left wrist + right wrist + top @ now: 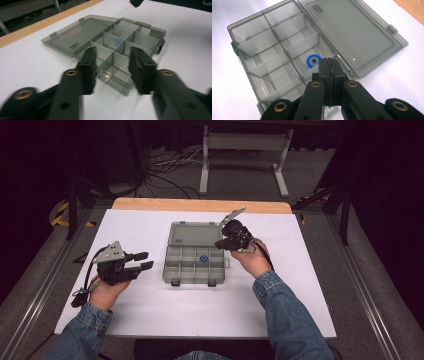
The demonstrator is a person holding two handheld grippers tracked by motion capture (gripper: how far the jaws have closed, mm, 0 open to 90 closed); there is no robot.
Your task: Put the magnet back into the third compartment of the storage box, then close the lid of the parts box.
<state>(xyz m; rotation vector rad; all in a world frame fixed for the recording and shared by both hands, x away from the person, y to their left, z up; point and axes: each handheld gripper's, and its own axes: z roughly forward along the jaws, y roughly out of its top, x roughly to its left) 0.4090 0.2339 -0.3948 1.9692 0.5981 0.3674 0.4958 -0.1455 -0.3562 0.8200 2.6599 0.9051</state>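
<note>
Box [194, 254] of smoky clear plastic lies open near the middle of the table [150, 305], its lid [195, 234] folded back flat toward the far edge and its two latches facing the near edge. Dividers split the tray into small compartments. A blue ring [203, 259] lies flat in one compartment on the tray's right side, in the row next to the hinge.

Right gripper [223, 243] hovers over the box's right rim, just beyond the ring and above it, apart from it. In the right gripper view its jaws are pressed together with nothing between them, and the ring [313, 61] sits just past their tips, down in its compartment.

Left gripper [144, 260] hangs over bare table to the left of the box, near its left wall but not touching it. Its jaws stand well apart and hold nothing; the left gripper view looks between them at the box's near corner [125, 87], with the lid [75, 35] lying beyond on the left.
</note>
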